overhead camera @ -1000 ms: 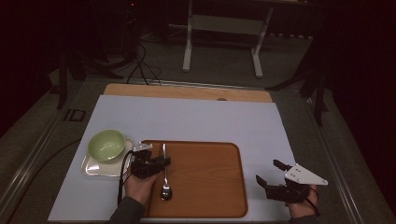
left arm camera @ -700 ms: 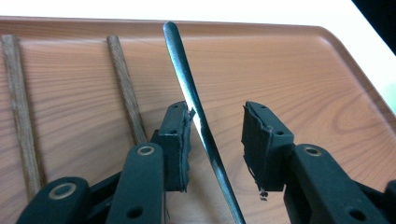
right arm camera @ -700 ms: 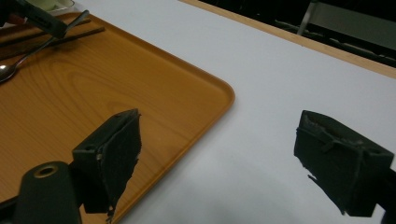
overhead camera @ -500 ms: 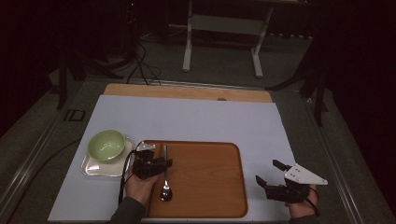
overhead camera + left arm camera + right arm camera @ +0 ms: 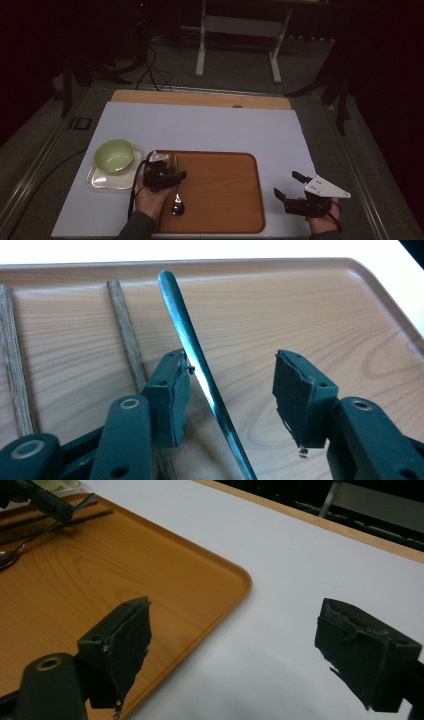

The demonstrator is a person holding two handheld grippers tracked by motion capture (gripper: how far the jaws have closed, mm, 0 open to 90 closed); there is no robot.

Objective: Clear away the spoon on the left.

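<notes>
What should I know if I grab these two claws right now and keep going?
Left claw: open over the tray; its jaws have just been opening. The spoon handle runs between them, resting against one pad, not pinched.
Right claw: open, nothing in it, over the white table beside the tray's corner.
Things: spoon and two chopsticks lie on the tray; green bowl sits on a small plate left of it.
Done: spoon set down on the tray.
Left: probably lift the left claw away from the spoon; bowl not yet on the tray.

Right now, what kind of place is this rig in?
Probably a lab or studio staged as a meal setting, not a real dining room: a white sheet covers the table, a brown wooden tray holds a metal spoon, and bare metal stand legs and floor cables sit behind in the dark.
</notes>
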